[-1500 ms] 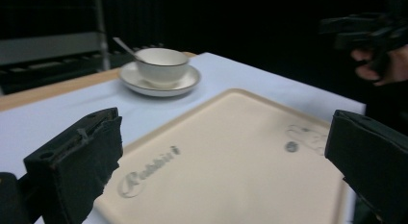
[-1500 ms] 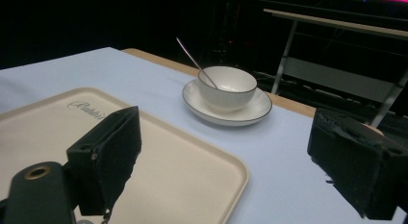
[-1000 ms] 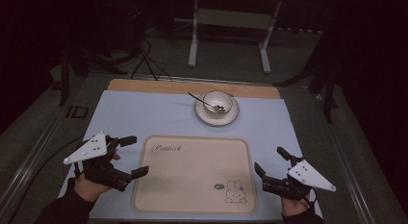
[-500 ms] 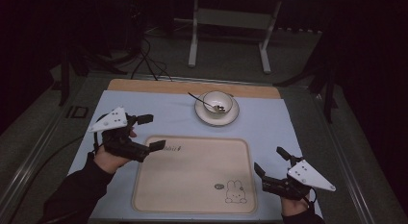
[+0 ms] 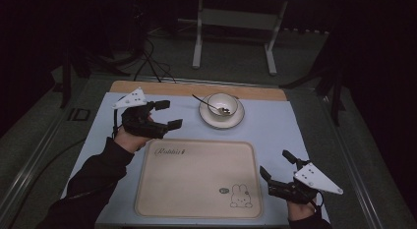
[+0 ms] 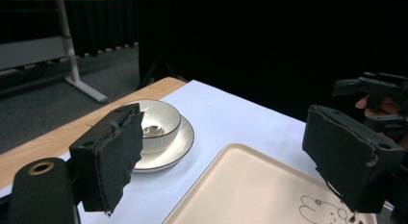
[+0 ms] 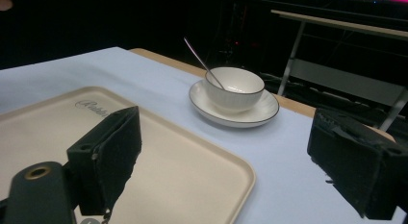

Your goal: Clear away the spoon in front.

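Note:
A white bowl [image 5: 223, 103] with a spoon [image 5: 203, 101] leaning in it sits on a white saucer [image 5: 221, 120] at the back middle of the table. In front of it lies a cream tray [image 5: 196, 180] with a rabbit drawing and nothing on it. My left gripper [image 5: 168, 114] hovers open just left of the saucer, beyond the tray's far left corner, jaws pointing right toward the bowl [image 6: 156, 125]. My right gripper [image 5: 275, 162] rests open at the tray's right edge near the front. From there the bowl [image 7: 235, 87] and spoon [image 7: 202, 60] lie ahead past the tray [image 7: 168, 161]. Both hold nothing.
A pale blue mat [image 5: 275, 126] covers the table, with a wooden strip [image 5: 196, 89] along the far edge. A grey-framed stand [image 5: 236, 22] is on the dark floor beyond. Cables [image 5: 147, 62] trail on the floor at the back left.
My left gripper has moved from the tray's left front up and forward to beside the saucer. The right gripper, bowl and tray have stayed put.

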